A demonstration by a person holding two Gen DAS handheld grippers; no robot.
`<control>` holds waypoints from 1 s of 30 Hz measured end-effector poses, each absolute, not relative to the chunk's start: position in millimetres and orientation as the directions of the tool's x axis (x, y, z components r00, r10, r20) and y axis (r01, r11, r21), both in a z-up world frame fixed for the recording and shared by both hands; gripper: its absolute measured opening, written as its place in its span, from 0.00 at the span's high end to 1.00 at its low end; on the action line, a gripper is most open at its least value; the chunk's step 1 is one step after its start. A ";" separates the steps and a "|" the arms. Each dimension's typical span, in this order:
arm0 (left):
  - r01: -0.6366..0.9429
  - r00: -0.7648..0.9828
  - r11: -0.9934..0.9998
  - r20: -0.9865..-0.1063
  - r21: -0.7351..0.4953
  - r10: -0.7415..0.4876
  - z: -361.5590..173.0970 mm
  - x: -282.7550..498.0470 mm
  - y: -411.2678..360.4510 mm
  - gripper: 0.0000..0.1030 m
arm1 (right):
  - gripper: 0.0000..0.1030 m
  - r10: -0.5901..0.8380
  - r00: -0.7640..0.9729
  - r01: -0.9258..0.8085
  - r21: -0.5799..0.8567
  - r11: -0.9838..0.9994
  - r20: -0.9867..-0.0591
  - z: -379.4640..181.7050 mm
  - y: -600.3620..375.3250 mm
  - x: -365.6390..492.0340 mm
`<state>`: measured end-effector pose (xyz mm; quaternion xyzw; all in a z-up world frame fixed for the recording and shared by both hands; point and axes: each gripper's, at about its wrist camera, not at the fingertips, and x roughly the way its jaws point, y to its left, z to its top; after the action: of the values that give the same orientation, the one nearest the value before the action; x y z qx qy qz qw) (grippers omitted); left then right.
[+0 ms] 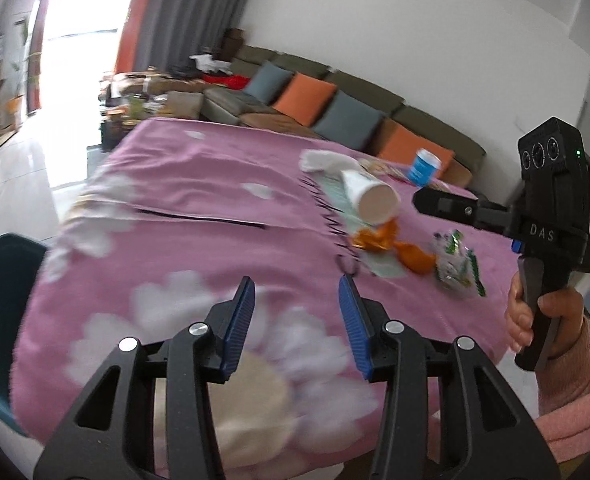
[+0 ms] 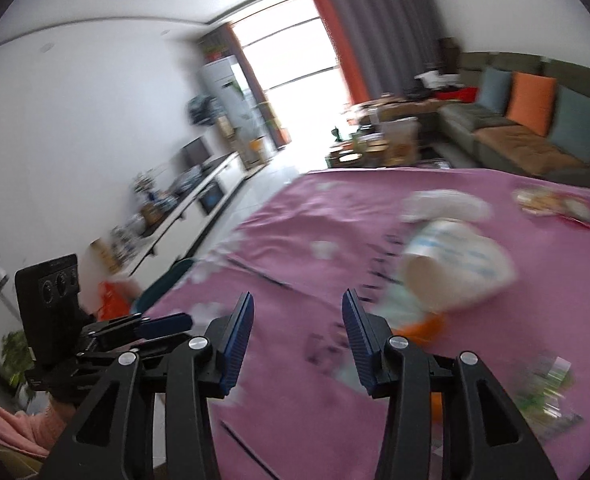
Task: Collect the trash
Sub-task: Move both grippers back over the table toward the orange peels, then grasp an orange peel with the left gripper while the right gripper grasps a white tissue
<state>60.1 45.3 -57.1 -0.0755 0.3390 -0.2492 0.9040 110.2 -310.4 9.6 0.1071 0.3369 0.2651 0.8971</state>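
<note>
Both the left gripper (image 1: 297,286) and the right gripper (image 2: 298,302) are held partly open and empty above the pink cloth (image 1: 199,184), presumably for reaching. The trash, a tipped paper cup (image 1: 369,196) and what look like wrappers (image 1: 457,266), is scattered ahead.

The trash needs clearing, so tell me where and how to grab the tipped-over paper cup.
The paper cup lies on its side on the pink cloth, open mouth toward the left wrist camera. Probably best to come from above and pinch across its round wall near mid-length; the rim looks easier to crush. The right gripper is nearest.
</note>
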 end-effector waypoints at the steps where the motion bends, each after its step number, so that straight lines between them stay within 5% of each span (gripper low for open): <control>1: 0.414 0.635 0.858 -0.580 -0.304 -0.511 -58.1 62.0 36.6 0.58 | 0.58 0.524 0.652 -0.372 0.370 0.851 -0.548 8.8 -324.2 107.7; 11: 0.485 0.561 0.825 -0.620 -0.291 -0.548 -62.3 92.0 -22.2 0.58 | 0.57 0.389 0.745 -0.178 0.401 0.899 -0.542 -0.3 -416.3 98.8; 27: 0.470 0.479 0.831 -0.705 -0.298 -0.524 -74.2 142.4 -67.1 0.59 | 0.50 0.478 0.674 -0.258 0.428 0.866 -0.563 -4.2 -400.9 163.1; 30: 0.469 0.456 0.823 -0.711 -0.319 -0.536 -78.5 147.3 -69.4 0.67 | 0.50 0.466 0.676 -0.259 0.409 0.875 -0.571 -0.8 -400.7 172.6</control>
<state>147.3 -69.4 -78.5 -0.0385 0.4304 -0.2948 0.8522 172.6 -400.7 -0.8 0.1489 0.3490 0.2007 0.9032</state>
